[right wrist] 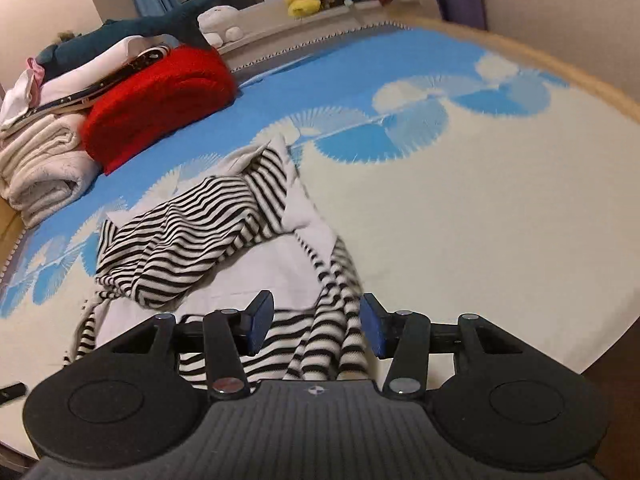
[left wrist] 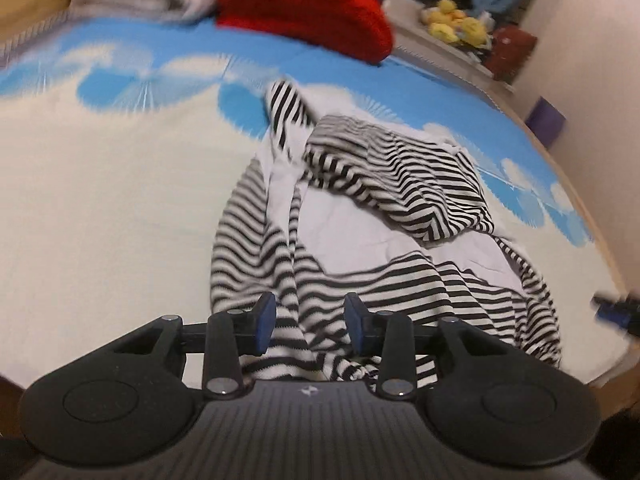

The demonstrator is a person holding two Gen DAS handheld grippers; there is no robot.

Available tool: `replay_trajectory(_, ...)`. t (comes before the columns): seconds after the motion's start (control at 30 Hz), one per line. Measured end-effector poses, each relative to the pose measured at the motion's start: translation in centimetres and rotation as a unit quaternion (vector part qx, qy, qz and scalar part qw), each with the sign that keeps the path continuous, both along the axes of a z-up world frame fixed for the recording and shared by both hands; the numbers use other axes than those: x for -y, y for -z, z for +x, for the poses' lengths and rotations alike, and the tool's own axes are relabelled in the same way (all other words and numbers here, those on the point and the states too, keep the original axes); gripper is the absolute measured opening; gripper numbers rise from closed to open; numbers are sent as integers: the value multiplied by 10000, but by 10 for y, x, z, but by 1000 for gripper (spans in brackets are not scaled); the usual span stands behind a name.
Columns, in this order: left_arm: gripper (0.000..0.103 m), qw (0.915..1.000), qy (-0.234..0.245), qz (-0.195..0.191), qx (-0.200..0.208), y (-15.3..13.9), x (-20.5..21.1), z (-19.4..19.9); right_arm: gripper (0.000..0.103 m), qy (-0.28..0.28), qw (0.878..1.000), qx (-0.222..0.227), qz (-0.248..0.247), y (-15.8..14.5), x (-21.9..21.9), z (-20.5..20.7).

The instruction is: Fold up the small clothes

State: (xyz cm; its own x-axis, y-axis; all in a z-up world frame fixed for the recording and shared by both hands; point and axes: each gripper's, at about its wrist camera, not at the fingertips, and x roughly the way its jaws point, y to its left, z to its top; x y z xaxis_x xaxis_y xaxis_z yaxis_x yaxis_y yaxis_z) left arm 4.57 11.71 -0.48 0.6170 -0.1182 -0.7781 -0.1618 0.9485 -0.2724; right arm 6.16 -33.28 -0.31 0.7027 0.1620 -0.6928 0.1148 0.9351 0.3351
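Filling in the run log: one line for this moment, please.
step: fold start | striped garment: crumpled on bed | left gripper: open over hem | right gripper: open over hem

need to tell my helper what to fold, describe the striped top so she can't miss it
Start from the bed with its blue and cream sheet; a stack of folded things sits at one end. The striped top lies crumpled alone near the other end. It is the only black-and-white striped item; the red blanket and cream blanket are plain.

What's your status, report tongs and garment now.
Left tongs open, right tongs open, both over the near hem. Striped garment crumpled, unfolded, on the bedspread. Red blanket far off, nothing blocking.
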Motion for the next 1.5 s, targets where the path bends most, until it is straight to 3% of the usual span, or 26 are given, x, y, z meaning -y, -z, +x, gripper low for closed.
replay_trajectory(0.17, 81, 9966, -333, -153, -735, 28, -15, 17, 51, -20, 9970, -760, 114, 29, -12, 11)
replay_trajectory(0.3, 82, 9886, -628, -466, -1290, 51, -23, 27, 58, 116, 9932, -1159, 0, 37, -18, 28)
replay_trajectory(0.43, 82, 9822, -890, -466, -1589, 66, -29, 30, 59, 175, 9895, -1435, 92, 48, -21, 32)
replay_trajectory(0.53, 80, 9819, -864, -514, -1602, 69, -30, 30, 59, 191, 9869, -1602, 33, 57, -23, 37)
replay_trajectory(0.87, 60, 9865, -497, 21, -1558, 76, -14, 31, 59, 145, 9821, -1875, 58, 72, -24, 36)
replay_trajectory(0.9, 56, 9871, -435, 75, -1536, 76, -13, 31, 59, 115, 9816, -1907, 55, 73, -25, 36)
replay_trajectory(0.97, 32, 9884, -306, 99, -1482, 76, -12, 31, 58, 61, 9805, -1961, 50, 76, -27, 36)
replay_trajectory(1.0, 25, 9890, -241, 42, -1459, 76, -12, 31, 58, 26, 9805, -1964, 37, 77, -27, 35)
replay_trajectory(1.07, 10, 9901, -207, -31, -1389, 76, -12, 30, 43, -33, 9814, -1922, -15, 77, -28, 35)
replay_trajectory(1.1, 9, 9910, -192, 2, -1326, 73, -11, 30, 35, -64, 9820, -1886, 15, 76, -28, 34)
replay_trajectory(1.13, 8, 9919, -179, 26, -1261, 69, -10, 28, 13, -96, 9829, -1837, 110, 74, -26, 33)
replay_trajectory(1.17, 8, 9928, -185, 15, -1187, 64, -10, 26, 10, -103, 9841, -1761, 215, 71, -23, 31)
replay_trajectory(1.33, 10, 9955, -270, -302, -857, 45, -16, 15, 8, 155, 9893, -1309, 630, 50, -2, 15)
replay_trajectory(1.4, 13, 9925, -284, -366, -1131, 56, -18, 19, 10, 180, 9868, -1504, 576, 58, 1, 15)
replay_trajectory(1.5, 29, 9873, -292, -294, -1536, 72, -18, 24, 19, 33, 9805, -1899, 504, 75, -3, 20)
